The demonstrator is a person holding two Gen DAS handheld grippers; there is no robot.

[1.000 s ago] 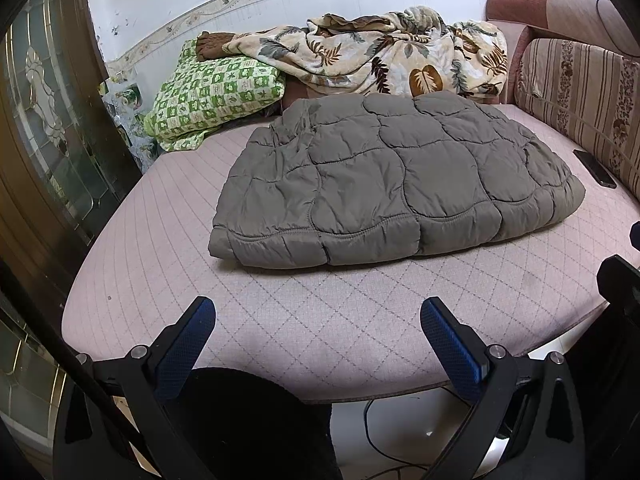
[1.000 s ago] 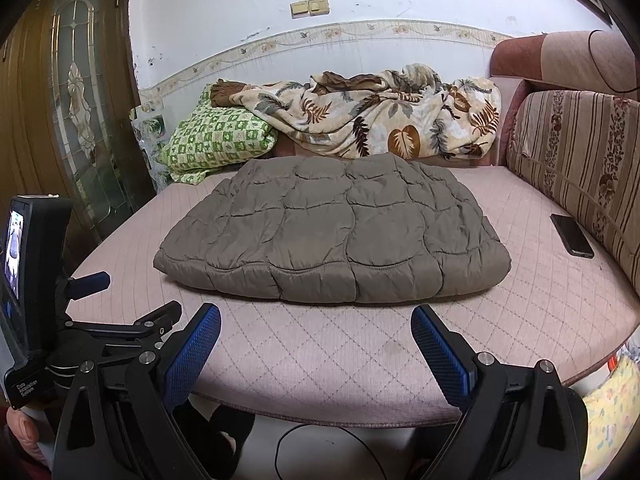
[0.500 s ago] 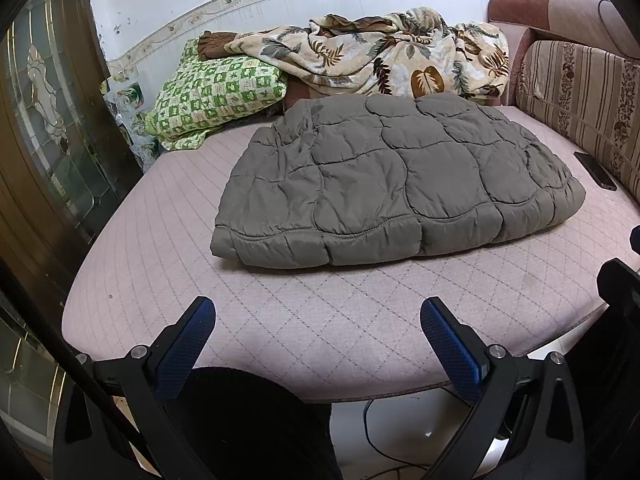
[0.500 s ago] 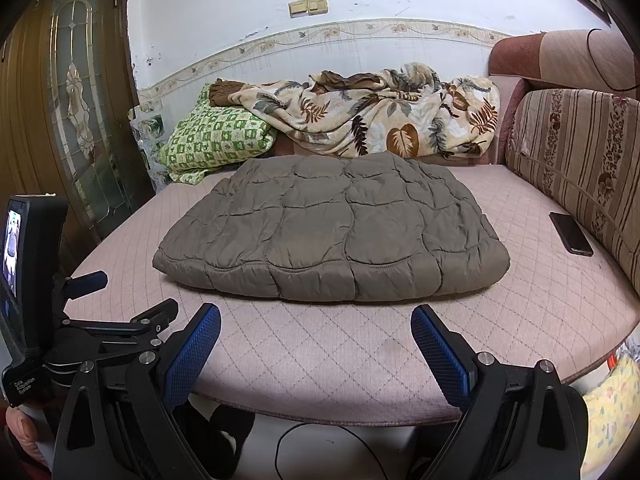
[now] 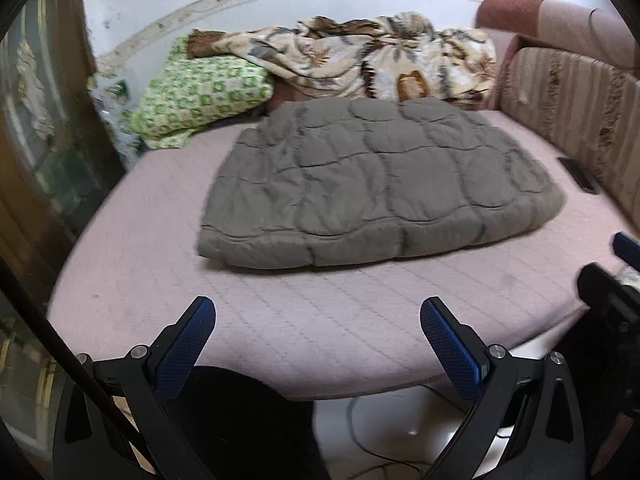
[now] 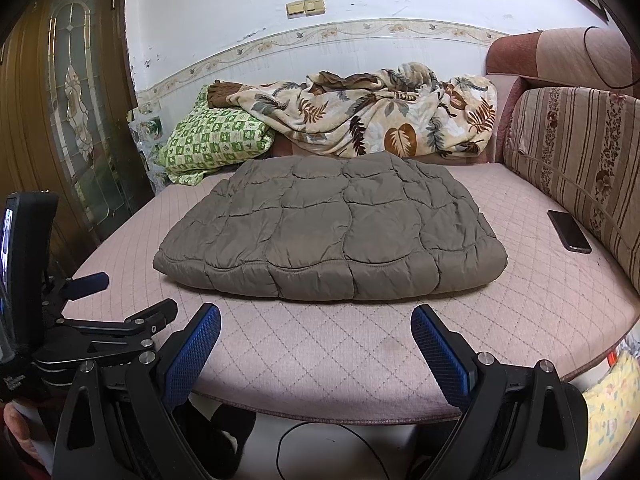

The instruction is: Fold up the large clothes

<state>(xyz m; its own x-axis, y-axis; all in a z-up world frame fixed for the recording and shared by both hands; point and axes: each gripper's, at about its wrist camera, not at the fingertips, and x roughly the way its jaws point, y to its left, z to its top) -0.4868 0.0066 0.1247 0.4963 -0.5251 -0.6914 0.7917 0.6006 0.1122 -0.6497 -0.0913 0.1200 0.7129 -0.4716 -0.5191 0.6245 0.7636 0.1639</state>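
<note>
Bed: a pink quilted mattress [image 6: 328, 344] with a curved front edge fills both views.
Jacket: the grey-brown padded jacket [image 6: 332, 232] lies folded flat in the middle of the bed, its thick folded edge toward the cameras, clear of both tongs.
Back of bed: a leaf-print blanket [image 6: 372, 120] is heaped against the wall; a green checked pillow [image 6: 212, 140] lies to its left, just behind the jacket's far edge.
Right side: a striped backrest [image 6: 572, 148] runs along the bed; a dark phone [image 6: 568, 231] lies on the mattress beside it, apart from the jacket.
Room: white wall with a floral border strip and switches [image 6: 305, 7]; a wooden door [image 6: 76, 92] with leaded glass stands on the left.
Floor: a cable [image 6: 304, 432] loops under the bed's front edge.
Left tongs [image 5: 318, 344]: spread wide, nothing between the blue pads, held level at the bed's front edge; this view is blurred.
Right tongs [image 6: 316, 344]: also spread wide and empty, level at the front edge, short of the jacket.
Pose: both point across the bed toward the jacket, side by side, neither touching it.
</note>
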